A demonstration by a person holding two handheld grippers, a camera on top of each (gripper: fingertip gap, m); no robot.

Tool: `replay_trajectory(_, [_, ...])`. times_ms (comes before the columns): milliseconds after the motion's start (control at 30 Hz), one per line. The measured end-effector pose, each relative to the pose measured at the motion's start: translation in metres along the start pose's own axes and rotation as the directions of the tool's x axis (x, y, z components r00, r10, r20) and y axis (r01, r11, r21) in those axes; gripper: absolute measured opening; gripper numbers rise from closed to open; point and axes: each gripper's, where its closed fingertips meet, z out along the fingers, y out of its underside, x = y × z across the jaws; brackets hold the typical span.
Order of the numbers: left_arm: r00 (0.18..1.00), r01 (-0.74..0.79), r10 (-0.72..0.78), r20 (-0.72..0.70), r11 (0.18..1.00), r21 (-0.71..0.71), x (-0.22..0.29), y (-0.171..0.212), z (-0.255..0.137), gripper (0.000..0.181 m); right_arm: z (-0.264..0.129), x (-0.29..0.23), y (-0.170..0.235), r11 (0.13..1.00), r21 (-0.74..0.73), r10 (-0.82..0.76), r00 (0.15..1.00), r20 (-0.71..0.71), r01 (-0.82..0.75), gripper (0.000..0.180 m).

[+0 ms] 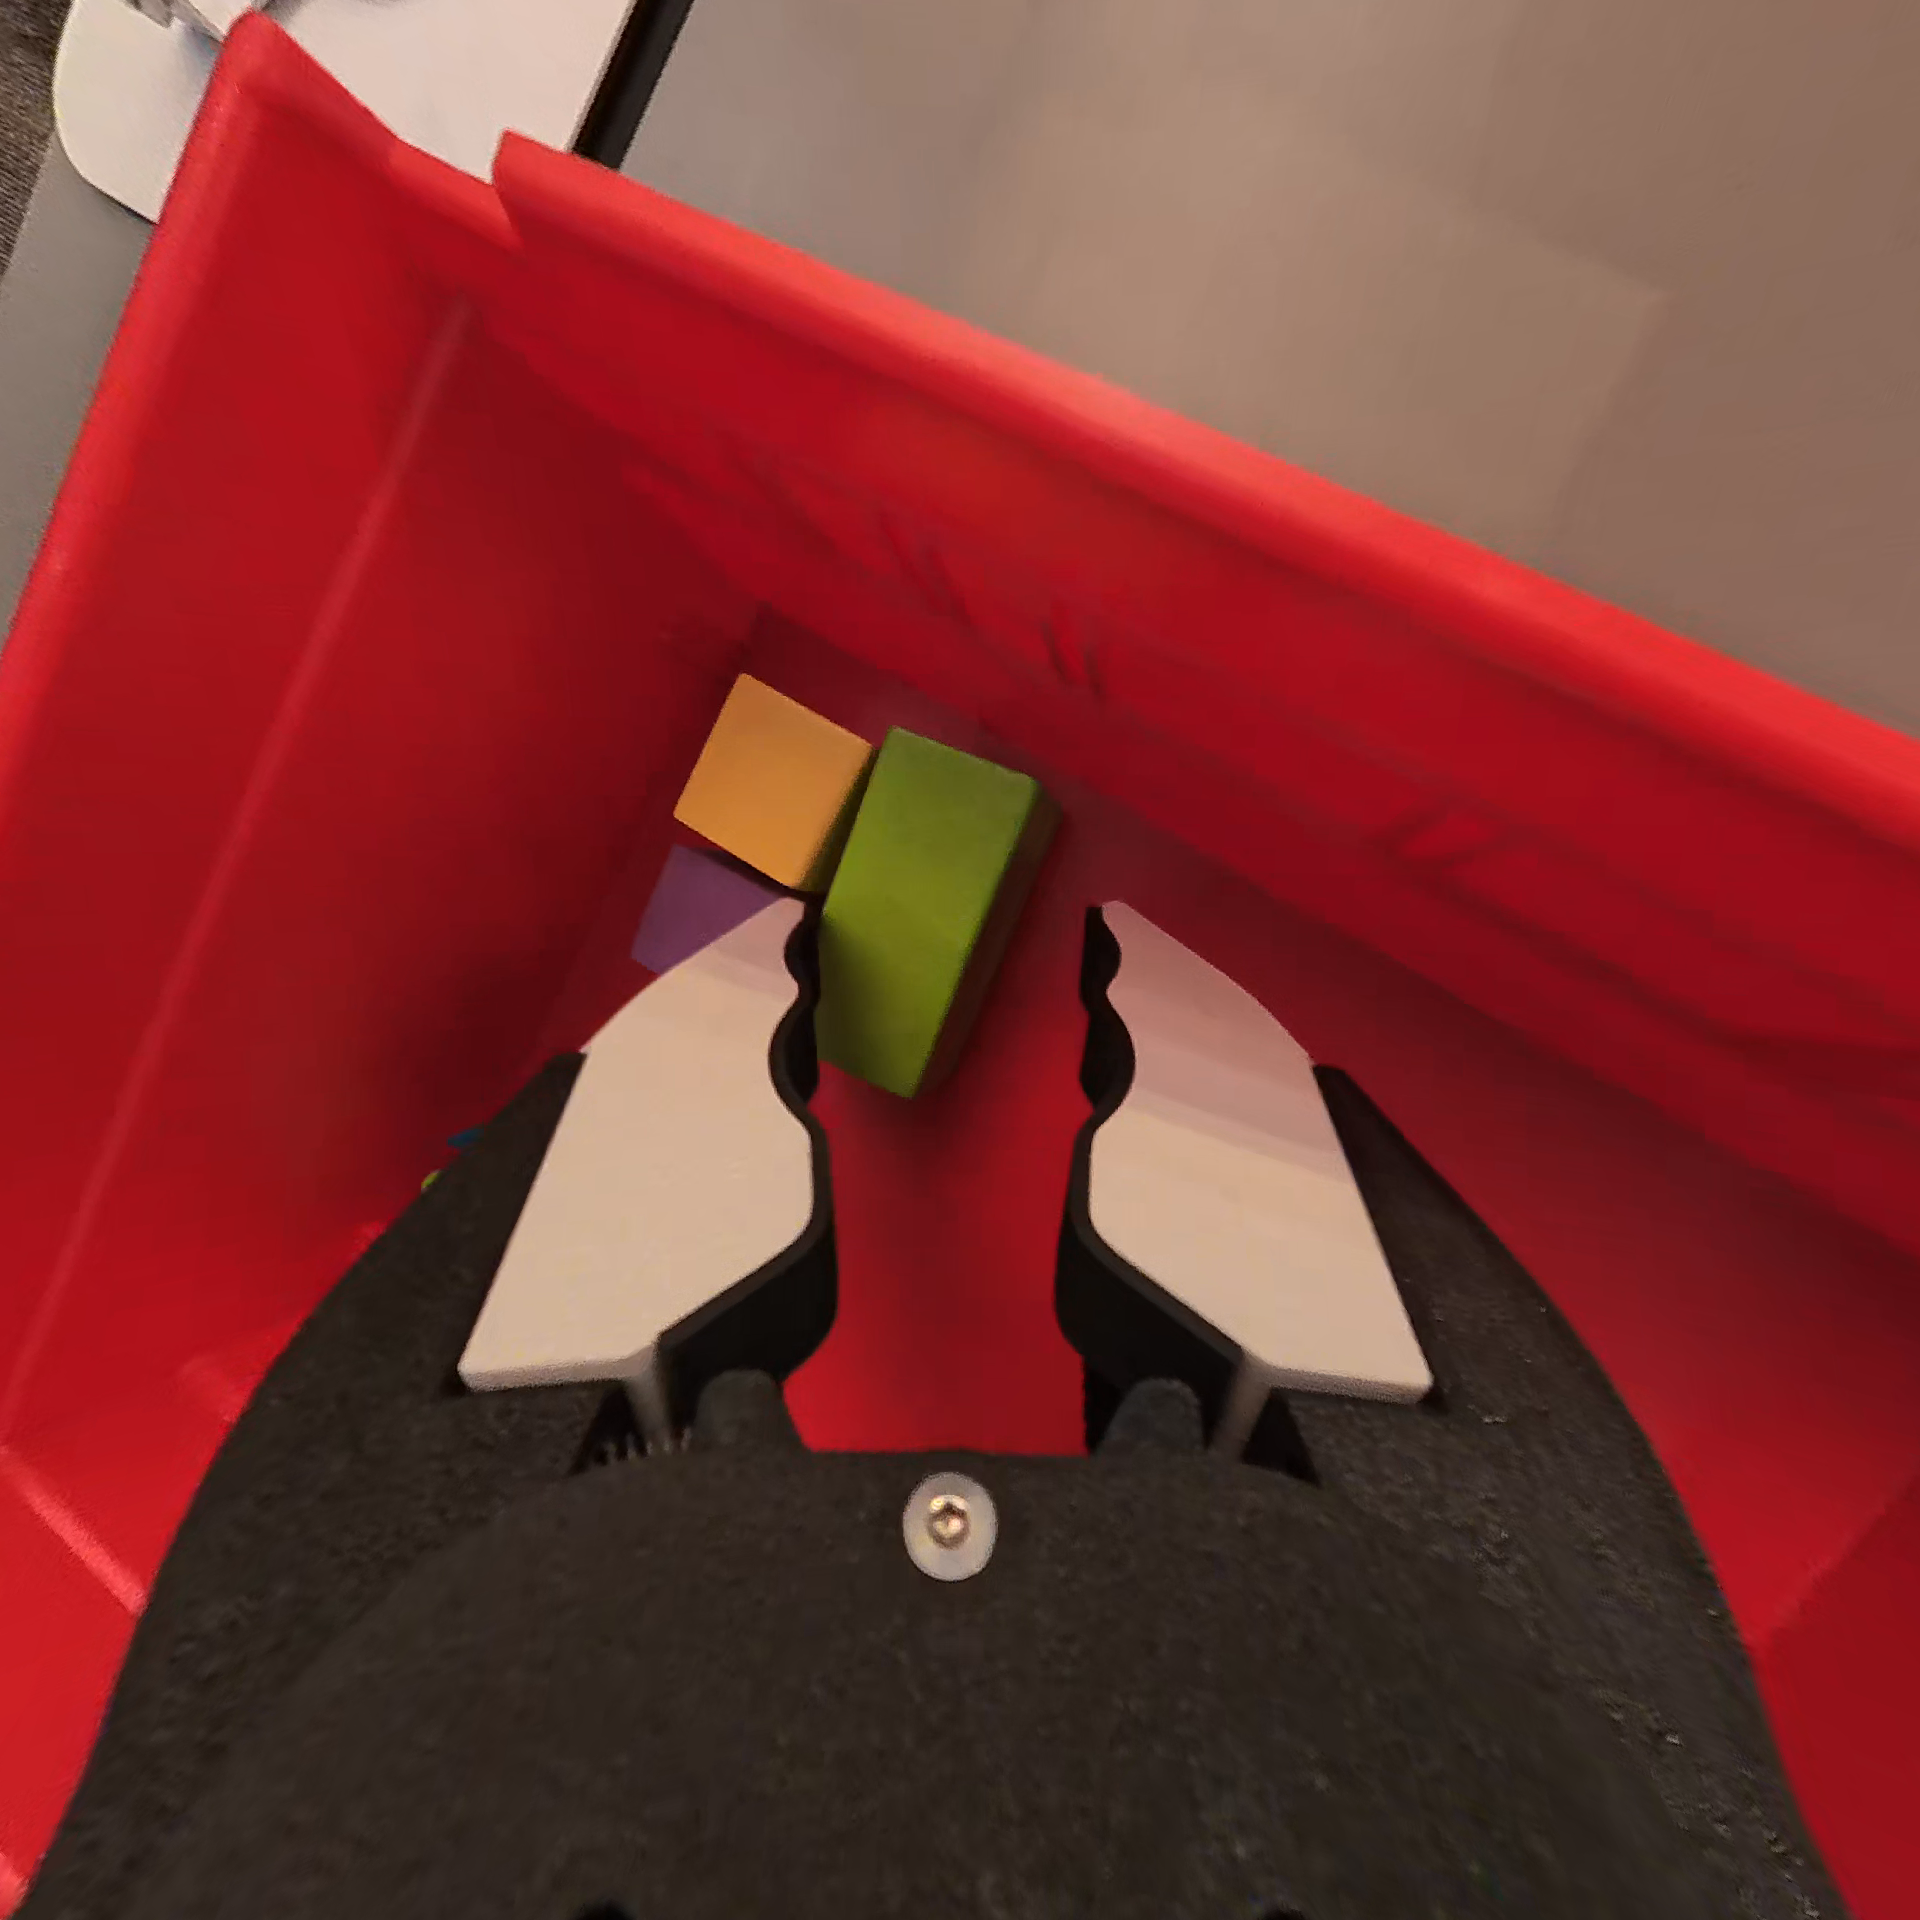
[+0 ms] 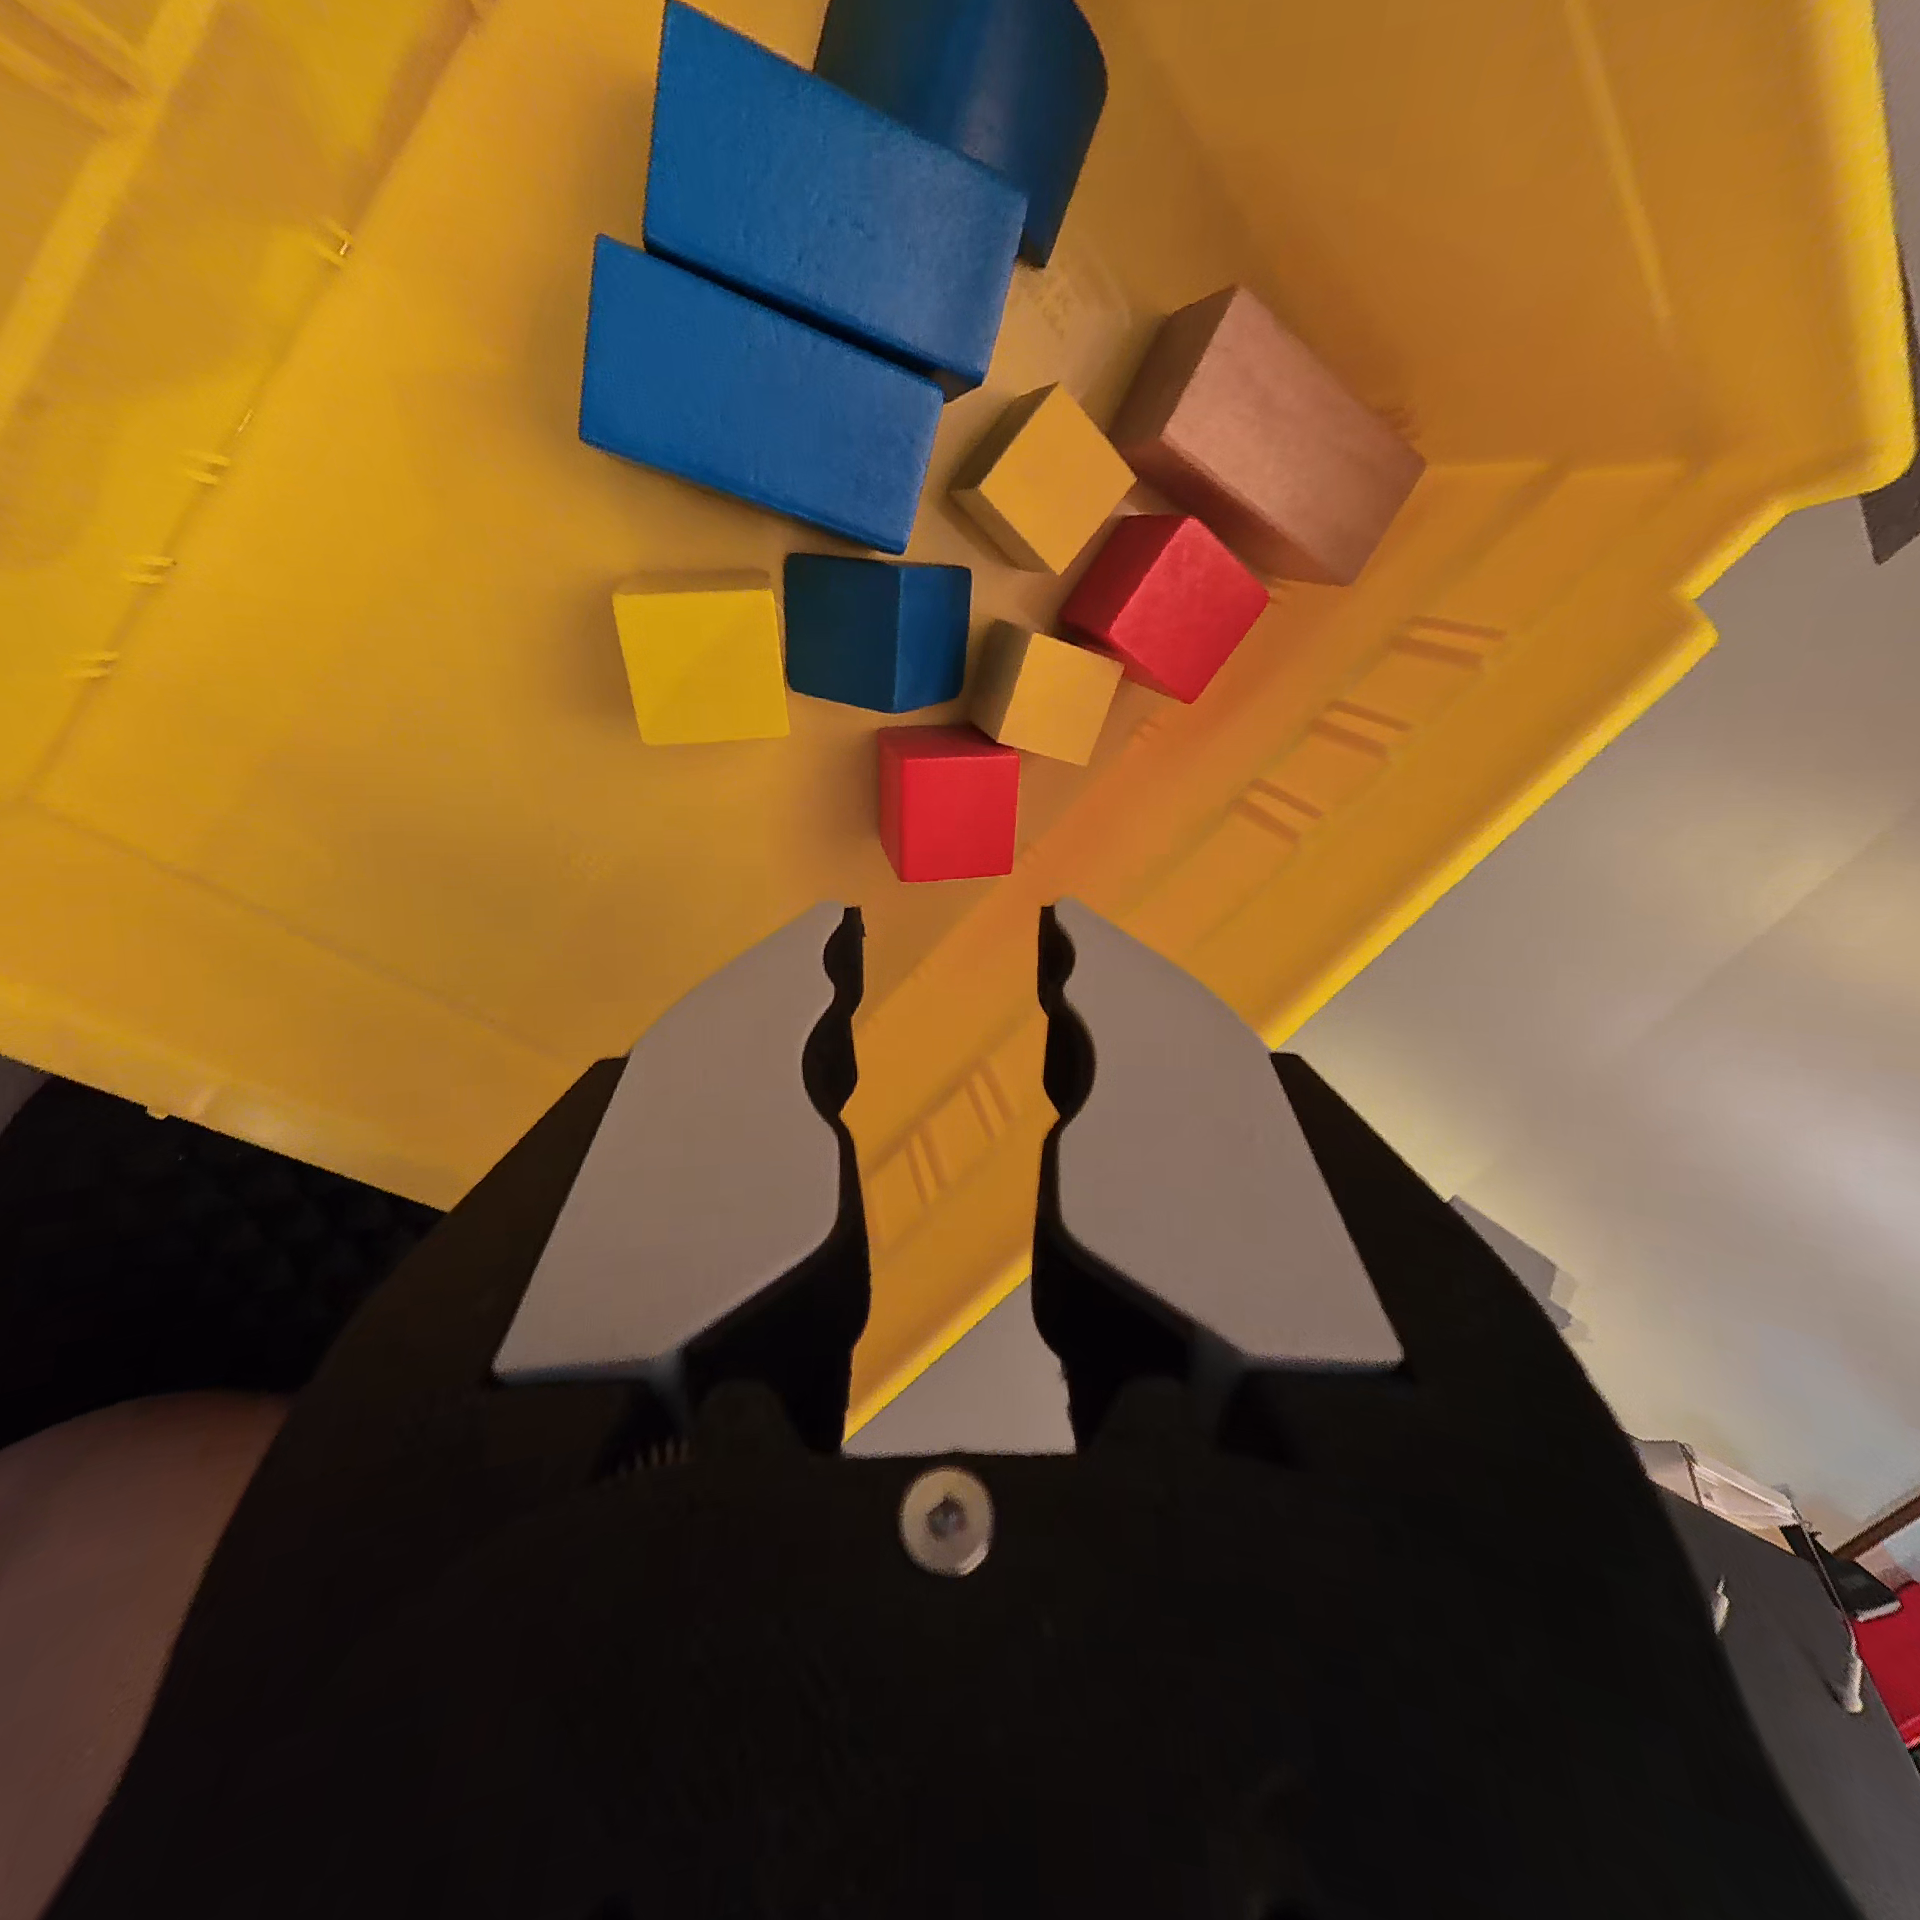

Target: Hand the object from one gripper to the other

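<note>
In the left wrist view, a green block, an orange cube and a purple block lie in a corner of a red bin. My left gripper is open and empty inside the bin. The green block lies between the fingers, close against the left one. The left finger hides part of the purple block. In the right wrist view, my right gripper is open and empty above a yellow bin, just short of a red cube.
The yellow bin also holds two long blue blocks, a dark blue block, a yellow cube, two orange cubes, a second red cube and a brown block. The red bin's walls close in on the left gripper.
</note>
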Motion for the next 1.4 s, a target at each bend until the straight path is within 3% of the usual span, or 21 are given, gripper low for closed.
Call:
replay_trajectory(133, [0.999,-0.007,0.006,-0.042,1.0,-0.026,0.007,0.004,-0.007,0.039,0.001,-0.002,0.001,1.0,-0.01,-0.007,1.0,0.007,0.007,0.033])
replay_trajectory(333, [1.0,-0.011,0.01,-0.024,0.998,-0.065,0.006,0.005,0.001,0.047,0.003,-0.003,0.001,1.0,-0.017,-0.011,1.0,0.013,0.011,0.033])
replay_trajectory(867, [1.0,0.002,0.0,0.014,0.991,-0.135,-0.001,0.013,-0.002,0.036,0.004,-0.005,0.003,0.999,-0.029,-0.023,0.999,0.025,0.024,0.032])
replay_trajectory(1200, [0.956,0.012,0.037,0.292,0.986,-0.167,-0.03,-0.009,-0.06,0.035,-0.005,-0.01,-0.009,0.998,0.007,-0.065,0.998,-0.018,0.066,0.03])
replay_trajectory(1400, [0.918,-0.039,0.064,0.391,0.997,-0.07,-0.024,-0.047,-0.102,0.035,-0.015,-0.011,-0.018,0.995,0.033,-0.093,0.993,-0.073,0.096,0.03])
